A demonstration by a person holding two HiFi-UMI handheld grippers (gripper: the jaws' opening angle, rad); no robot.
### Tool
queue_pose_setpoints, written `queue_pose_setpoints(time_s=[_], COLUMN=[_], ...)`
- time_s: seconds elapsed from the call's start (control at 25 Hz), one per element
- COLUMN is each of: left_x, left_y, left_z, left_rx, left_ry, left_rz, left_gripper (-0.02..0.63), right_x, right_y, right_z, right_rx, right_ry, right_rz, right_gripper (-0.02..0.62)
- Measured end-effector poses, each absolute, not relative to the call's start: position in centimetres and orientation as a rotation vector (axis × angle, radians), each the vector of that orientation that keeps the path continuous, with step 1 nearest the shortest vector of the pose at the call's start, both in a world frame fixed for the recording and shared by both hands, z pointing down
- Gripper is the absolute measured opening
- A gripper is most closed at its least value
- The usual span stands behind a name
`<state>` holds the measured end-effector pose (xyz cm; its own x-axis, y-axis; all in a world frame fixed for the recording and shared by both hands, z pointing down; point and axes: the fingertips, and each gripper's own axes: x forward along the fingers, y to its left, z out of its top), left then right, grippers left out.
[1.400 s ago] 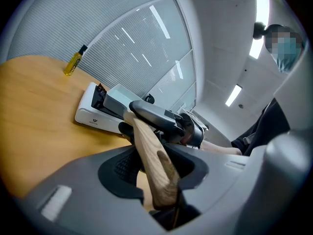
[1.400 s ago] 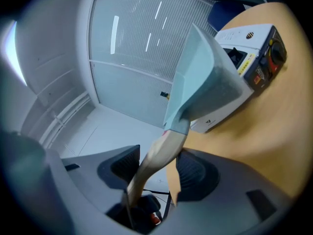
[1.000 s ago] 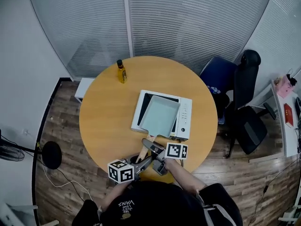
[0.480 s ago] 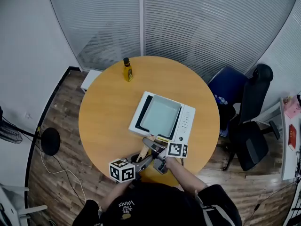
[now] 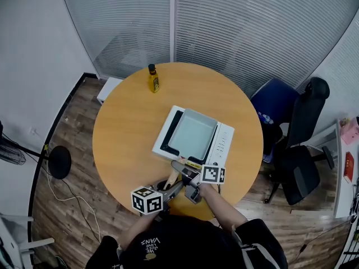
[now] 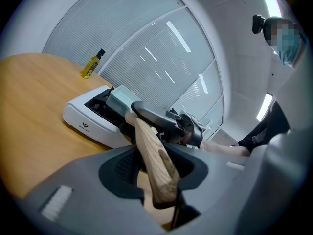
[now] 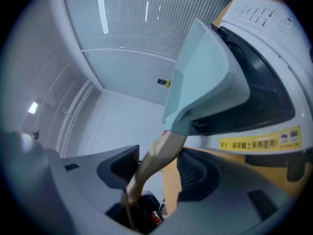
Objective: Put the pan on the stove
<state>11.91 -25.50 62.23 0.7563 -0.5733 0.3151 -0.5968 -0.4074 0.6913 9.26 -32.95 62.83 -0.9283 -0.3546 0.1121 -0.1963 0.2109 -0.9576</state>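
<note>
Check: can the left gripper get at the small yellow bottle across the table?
Probably not: the left gripper is closing its jaws on the wooden handle of the pale green pan, and the yellow bottle stands across the table.

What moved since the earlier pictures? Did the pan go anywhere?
Almost nothing. The view swung a little, so the table looks turned. The jaws of the left hand-held gripper are closing with the wooden handle between them. Unchanged: the pan sits on the stove, the right hand-held gripper stays open around the handle, and the bottle stands near the table's far edge.
</note>
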Motion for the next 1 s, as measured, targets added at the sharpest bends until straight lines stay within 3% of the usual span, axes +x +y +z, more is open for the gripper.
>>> queue_pose_setpoints(time_s=[0.36, 0.44, 0.6, 1.0], left_x=[12.7, 12.8, 12.6, 10.5], left_y=[-26.1, -25.9, -25.6, -24.2], left_z=[62.3, 62.3, 62.4, 62.0], left_rx=[2.123, 2.135, 2.123, 2.162], left_ry=[-0.847, -0.838, -0.839, -0.861], left_rz=[0.019, 0.025, 0.038, 0.079], left_gripper=[0.143, 0.171, 0.295, 0.327], right_x=[10.2, 10.5, 11.2, 13.1], right_y=[-33.5, -33.3, -32.8, -30.3], right_z=[63.3, 63.4, 63.1, 61.3], right_rx=[-0.611, -0.642, -0.686, -0.827], right_ry=[2.373, 2.383, 2.391, 2.436], right_rz=[-1.790, -1.775, -1.752, -1.566], right_gripper=[0.252, 0.265, 0.267, 0.267])
